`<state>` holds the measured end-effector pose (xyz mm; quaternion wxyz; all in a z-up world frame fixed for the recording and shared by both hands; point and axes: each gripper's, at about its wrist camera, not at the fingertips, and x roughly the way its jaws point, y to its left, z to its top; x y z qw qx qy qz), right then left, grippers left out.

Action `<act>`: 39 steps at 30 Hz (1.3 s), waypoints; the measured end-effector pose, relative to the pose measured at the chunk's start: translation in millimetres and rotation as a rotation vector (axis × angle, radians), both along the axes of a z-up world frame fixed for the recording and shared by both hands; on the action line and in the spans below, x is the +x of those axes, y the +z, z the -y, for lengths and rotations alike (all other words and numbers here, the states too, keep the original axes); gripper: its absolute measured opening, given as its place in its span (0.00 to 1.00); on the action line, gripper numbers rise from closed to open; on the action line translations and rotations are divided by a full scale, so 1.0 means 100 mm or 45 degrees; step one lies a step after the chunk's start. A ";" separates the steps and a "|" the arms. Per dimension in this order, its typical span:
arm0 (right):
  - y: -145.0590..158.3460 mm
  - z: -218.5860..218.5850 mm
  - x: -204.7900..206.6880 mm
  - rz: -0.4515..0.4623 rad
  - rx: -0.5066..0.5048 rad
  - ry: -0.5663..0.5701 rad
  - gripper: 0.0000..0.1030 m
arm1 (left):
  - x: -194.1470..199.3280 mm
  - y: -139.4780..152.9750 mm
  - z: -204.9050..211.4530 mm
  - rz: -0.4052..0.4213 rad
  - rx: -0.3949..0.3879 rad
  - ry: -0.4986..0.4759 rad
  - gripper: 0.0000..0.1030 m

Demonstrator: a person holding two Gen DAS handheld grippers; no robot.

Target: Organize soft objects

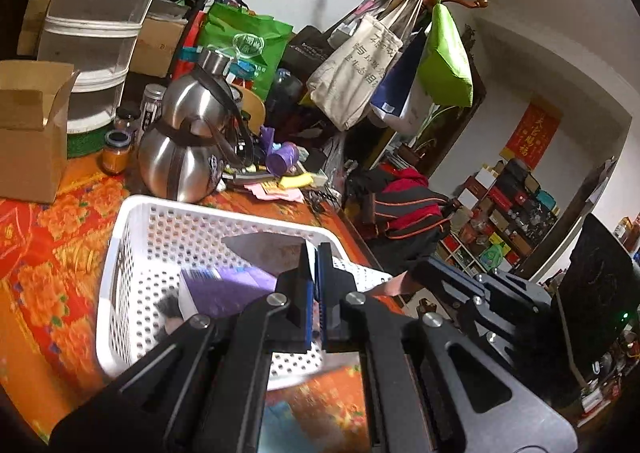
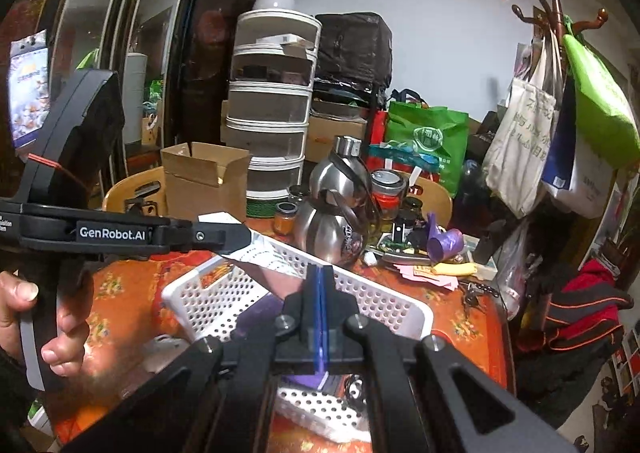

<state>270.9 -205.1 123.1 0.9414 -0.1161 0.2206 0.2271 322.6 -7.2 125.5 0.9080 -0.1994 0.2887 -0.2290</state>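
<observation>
Orange floral-clothed table; on it white perforated basket, steel kettle, cardboard box.

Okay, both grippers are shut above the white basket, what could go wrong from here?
1. The left gripper appears to pinch a pale sheet over the white basket; a thin hold could slip.
2. The steel kettle stands just behind the basket; nudging the basket might knock it.
3. The right gripper is close beside the left; they could collide.

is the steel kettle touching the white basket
Cannot tell. In the left wrist view the steel kettle stands right behind the white basket rim, overlapping it, so no gap or contact shows; the right wrist view overlaps too.
</observation>
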 end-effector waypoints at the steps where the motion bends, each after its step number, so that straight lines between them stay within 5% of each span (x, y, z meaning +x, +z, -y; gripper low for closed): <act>1: -0.03 -0.01 0.05 0.002 -0.006 -0.005 0.00 | 0.06 -0.03 0.00 0.004 0.000 0.004 0.01; 13: -0.56 -0.11 0.40 -0.065 -0.050 -0.006 0.00 | 0.48 -0.59 0.07 -0.108 0.154 0.085 0.07; 16: -0.63 -0.10 0.41 -0.083 -0.041 -0.022 0.00 | 0.49 -0.68 0.07 -0.113 0.203 0.103 0.28; 18: -0.64 -0.05 0.39 -0.079 -0.006 -0.033 0.04 | 0.47 -0.70 0.05 -0.100 0.242 0.141 0.50; 19: -0.64 -0.03 0.40 -0.088 0.006 -0.034 0.09 | 0.43 -0.70 0.04 -0.079 0.273 0.175 0.55; 23: -0.68 0.06 0.40 -0.106 0.020 -0.064 0.54 | 0.34 -0.66 0.04 -0.031 0.354 0.232 0.69; 28: -0.68 0.12 0.33 -0.123 0.055 -0.074 0.74 | 0.19 -0.62 0.07 0.024 0.451 0.278 0.76; 39: -0.85 0.50 -0.43 -0.274 0.254 -0.145 0.81 | -0.84 -0.59 -0.04 0.007 0.556 0.316 0.79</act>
